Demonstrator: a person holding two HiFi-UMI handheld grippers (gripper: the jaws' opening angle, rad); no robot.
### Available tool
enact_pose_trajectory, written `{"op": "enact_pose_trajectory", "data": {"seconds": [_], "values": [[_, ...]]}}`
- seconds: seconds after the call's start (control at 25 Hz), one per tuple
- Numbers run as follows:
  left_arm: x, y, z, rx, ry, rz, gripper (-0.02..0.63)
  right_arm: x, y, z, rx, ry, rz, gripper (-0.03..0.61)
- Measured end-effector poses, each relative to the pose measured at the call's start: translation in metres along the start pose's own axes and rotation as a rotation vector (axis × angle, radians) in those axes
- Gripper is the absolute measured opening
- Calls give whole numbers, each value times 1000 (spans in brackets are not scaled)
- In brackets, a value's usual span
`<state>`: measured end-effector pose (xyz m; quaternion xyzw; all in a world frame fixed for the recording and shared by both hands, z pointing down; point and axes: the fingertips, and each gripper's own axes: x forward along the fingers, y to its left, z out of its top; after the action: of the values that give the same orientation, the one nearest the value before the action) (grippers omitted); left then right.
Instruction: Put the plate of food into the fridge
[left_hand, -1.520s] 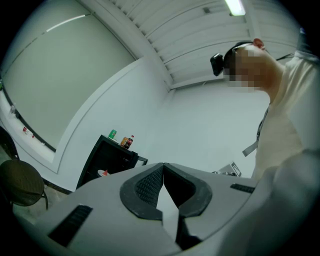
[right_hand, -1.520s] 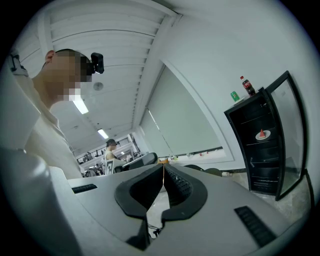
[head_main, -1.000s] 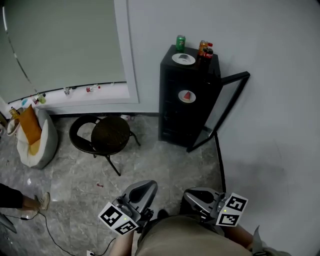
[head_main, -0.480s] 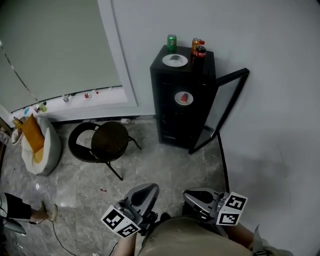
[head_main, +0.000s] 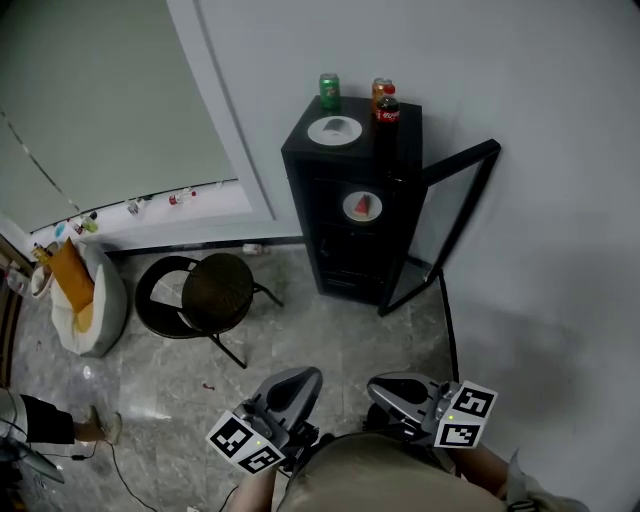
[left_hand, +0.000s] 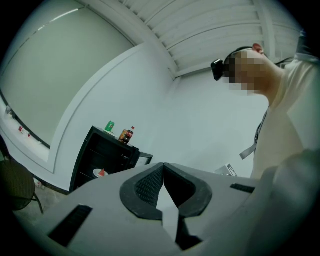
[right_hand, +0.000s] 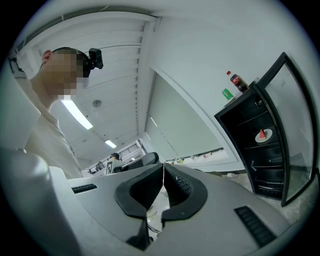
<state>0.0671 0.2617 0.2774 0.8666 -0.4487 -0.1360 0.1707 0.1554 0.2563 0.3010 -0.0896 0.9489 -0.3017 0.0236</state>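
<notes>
Left gripper and right gripper are closed, empty; well ahead, the plate is seen inside the open fridge.

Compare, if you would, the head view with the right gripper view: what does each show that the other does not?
Only the head view shows the empty plate on top of the black fridge, and the left gripper. Only the right gripper view shows the ceiling lights and how the right gripper stands: jaws shut, with nothing between them. Both views show the fridge with its door open, the plate of food on a shelf inside, and the green can and cola bottle on top.
</notes>
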Motion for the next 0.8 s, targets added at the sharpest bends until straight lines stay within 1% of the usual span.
{"op": "enact_pose_trajectory", "data": {"seconds": [0.36,0.52,0.8], "values": [[60,-2,-7,9,36,51,11,-31,-47,31,16,-6,36,20],[86,-6,-11,14,51,51,11,-48,-67,41,34,-26,34,20],[116,-8,-9,28,67,33,11,-62,-86,56,25,-46,23,20]]}}
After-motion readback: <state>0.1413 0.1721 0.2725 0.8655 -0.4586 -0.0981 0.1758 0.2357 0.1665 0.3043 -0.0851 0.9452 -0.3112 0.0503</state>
